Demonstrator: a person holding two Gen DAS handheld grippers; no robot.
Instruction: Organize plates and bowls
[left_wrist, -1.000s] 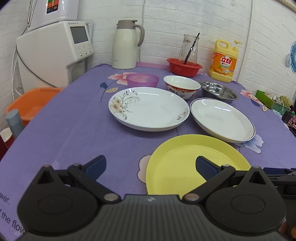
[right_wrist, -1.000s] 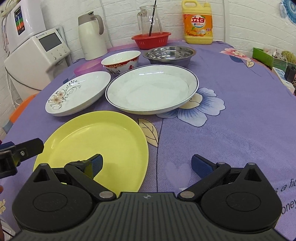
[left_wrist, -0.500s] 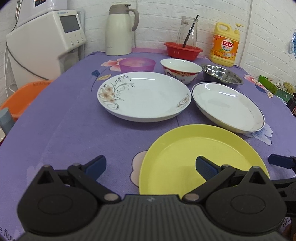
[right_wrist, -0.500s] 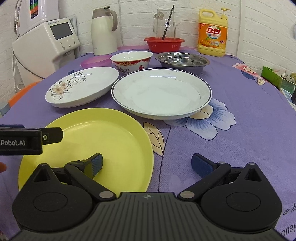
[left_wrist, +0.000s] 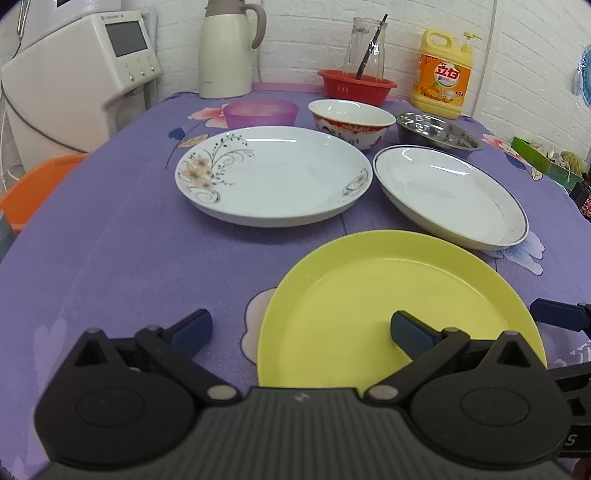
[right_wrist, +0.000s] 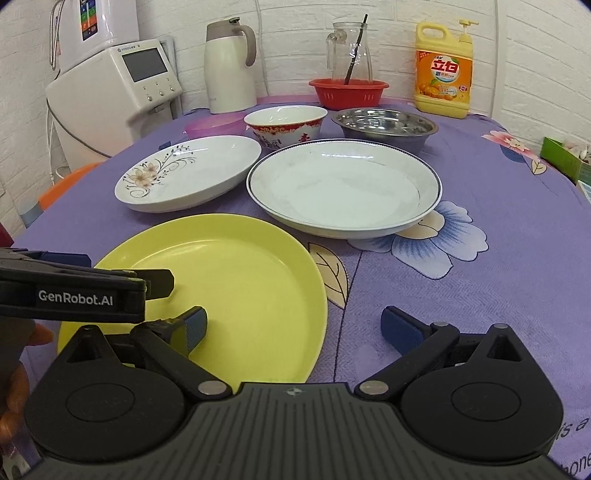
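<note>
Both grippers sit low over the purple-clothed worktop (left_wrist: 110, 258), each camera's own black housing blocking the bottom of its frame. The yellow plate (left_wrist: 399, 295) has its near edge cut off behind that housing in both views. The left gripper (left_wrist: 301, 330) has its fingers spread wide, gripping nothing: one blue pad over bare cloth at lower left, the other over the plate's yellow surface. Whether that pad touches the plate I cannot tell. In the right wrist view, the right gripper (right_wrist: 293, 326) is equally wide apart and empty, its left pad over the yellow plate (right_wrist: 221, 280), its right pad over cloth. The left gripper's body, lettered GenRobot.AI, crosses the left edge there and hides part of the plate's rim.

Mid-frame, the floral plate (left_wrist: 273, 173) and the blue-rimmed plate (left_wrist: 448, 195) sit side by side, both empty, as is the yellow one. Behind them, across the upper part: a purple bowl (left_wrist: 261, 112), a red-patterned bowl (left_wrist: 351, 122) and a steel bowl (left_wrist: 437, 133), nothing visible inside any. The red basket (left_wrist: 356, 86) holds a glass jug (left_wrist: 365, 44) with a dark stick in it. A detergent bottle (left_wrist: 443, 74) stands upper right, a thermos (left_wrist: 227, 48) upper centre. At the right edge, a green box (left_wrist: 543, 162) is cropped, its contents unclear.
</note>
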